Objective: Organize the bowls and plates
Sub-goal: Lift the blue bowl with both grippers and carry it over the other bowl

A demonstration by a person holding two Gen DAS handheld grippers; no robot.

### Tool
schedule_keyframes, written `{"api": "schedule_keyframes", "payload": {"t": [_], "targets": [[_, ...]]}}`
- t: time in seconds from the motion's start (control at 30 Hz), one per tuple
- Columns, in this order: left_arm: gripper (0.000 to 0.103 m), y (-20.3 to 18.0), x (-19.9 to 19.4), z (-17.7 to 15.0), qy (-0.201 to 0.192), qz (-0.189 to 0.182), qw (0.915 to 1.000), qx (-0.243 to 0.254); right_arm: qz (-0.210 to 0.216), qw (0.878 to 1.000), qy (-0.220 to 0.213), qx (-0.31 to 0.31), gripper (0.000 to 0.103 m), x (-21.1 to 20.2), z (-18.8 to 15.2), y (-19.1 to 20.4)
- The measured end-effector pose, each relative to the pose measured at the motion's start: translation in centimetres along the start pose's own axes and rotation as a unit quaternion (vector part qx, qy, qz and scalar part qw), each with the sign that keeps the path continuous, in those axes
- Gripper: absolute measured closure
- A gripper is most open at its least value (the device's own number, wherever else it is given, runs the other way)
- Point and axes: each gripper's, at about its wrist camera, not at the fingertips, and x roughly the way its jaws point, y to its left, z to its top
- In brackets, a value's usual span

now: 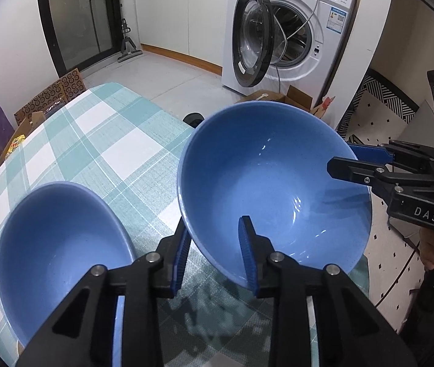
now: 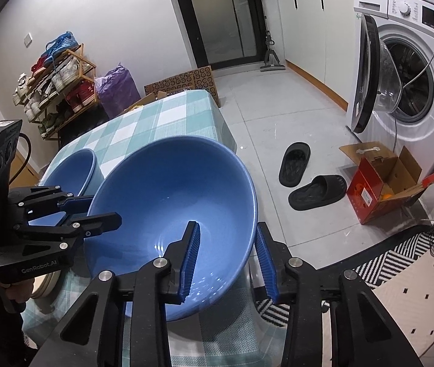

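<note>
Both grippers' jaws clamp opposite rims of the big blue bowl: left gripper, right gripper. Glazed, slick, breakable, prob. heavy; keep rim deep betw. jaws.

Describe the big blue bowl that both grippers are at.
The big bowl is glossy blue, ceramic-looking, wide, deep and empty, with light glints inside. It is tilted above the checked tablecloth, beside a smaller blue bowl. The left hand-held gripper straddles its near rim, one finger inside, one outside; the right hand-held gripper does likewise on the opposite rim.
</note>
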Motion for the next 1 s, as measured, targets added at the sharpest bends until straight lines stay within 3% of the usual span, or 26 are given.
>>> {"api": "schedule_keyframes", "payload": {"t": [0.7, 1.0], "targets": [[0.073, 0.9, -1.6, 0.8, -0.031, 0.004, 0.9994, -0.015, 0.007, 0.999, -0.046, 0.013, 0.065, -2.5, 0.9, 1.1], [0.073, 0.9, -3.2, 1.5, -0.052, 0.003, 0.9985, -0.016, -0.010, 0.998, -0.059, 0.005, 0.065, -4.0, 2.2, 2.0]]}}
